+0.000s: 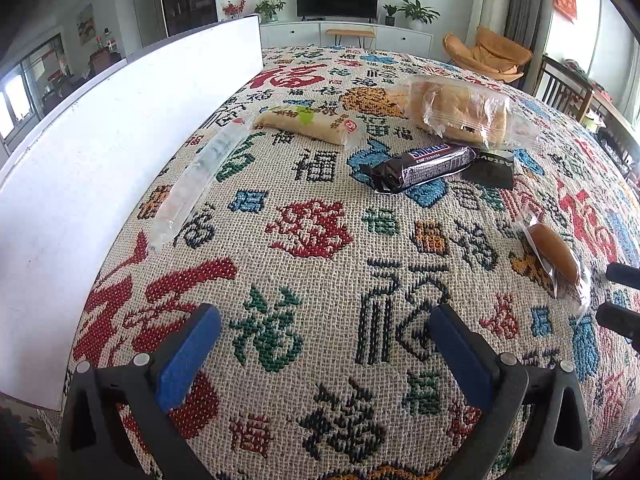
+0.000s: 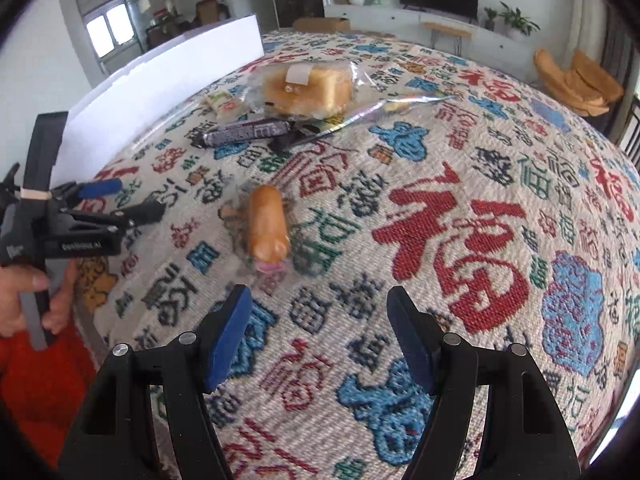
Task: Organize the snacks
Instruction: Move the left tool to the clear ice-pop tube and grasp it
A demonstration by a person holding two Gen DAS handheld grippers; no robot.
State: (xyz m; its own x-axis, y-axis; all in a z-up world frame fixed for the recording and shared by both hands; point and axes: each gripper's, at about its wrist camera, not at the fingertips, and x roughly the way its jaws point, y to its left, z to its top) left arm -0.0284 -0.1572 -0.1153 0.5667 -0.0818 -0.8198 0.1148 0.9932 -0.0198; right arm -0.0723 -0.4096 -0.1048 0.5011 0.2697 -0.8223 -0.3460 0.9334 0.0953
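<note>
A sausage in a clear wrapper (image 2: 267,226) lies on the patterned tablecloth (image 2: 460,152), just ahead of my right gripper (image 2: 318,296), which is open and empty. In the left wrist view the sausage (image 1: 554,254) lies at the right, beside the right gripper's tips (image 1: 604,292). My left gripper (image 1: 325,312) is open over bare cloth. Farther back lie a Snickers bar (image 1: 428,164), a bag of bread (image 1: 460,110), a cream wrapped roll (image 1: 308,122) and a long clear packet (image 1: 192,188).
A white board (image 1: 100,140) stands along the table's left side. A black sachet (image 1: 488,168) lies by the Snickers bar, and a shiny foil packet (image 2: 384,106) lies next to the bread. A hand (image 2: 24,292) holds the left gripper (image 2: 142,197) at the table's left edge.
</note>
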